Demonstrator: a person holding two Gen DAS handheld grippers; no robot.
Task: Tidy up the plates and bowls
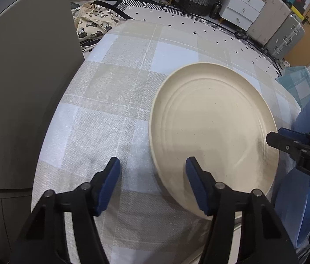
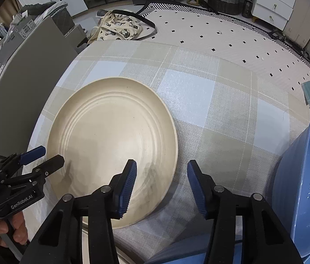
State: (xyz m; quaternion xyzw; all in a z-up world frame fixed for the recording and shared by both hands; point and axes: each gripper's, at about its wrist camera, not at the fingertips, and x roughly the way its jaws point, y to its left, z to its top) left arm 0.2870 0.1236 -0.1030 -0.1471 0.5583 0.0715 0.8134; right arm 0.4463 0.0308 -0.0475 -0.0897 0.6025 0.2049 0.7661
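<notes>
Both tongs stand released, holding nothing. The plate (image 2: 113, 149) lies flat on the surface (image 2: 210, 101), near its front edge. The left tongs (image 1: 152, 184) straddle the plate's left rim; the right tongs (image 2: 161, 187) straddle its right rim, one pad over the plate, one off it. Judged step: approach to a pick-up, grip not yet made. The next move calls for lowering one pair until the rim sits between the pads, then closing. A blue bowl (image 2: 304, 187) stands just right of the plate, limiting room there; a grey panel (image 1: 27, 88) bounds the left. The far half of the surface offers room.
</notes>
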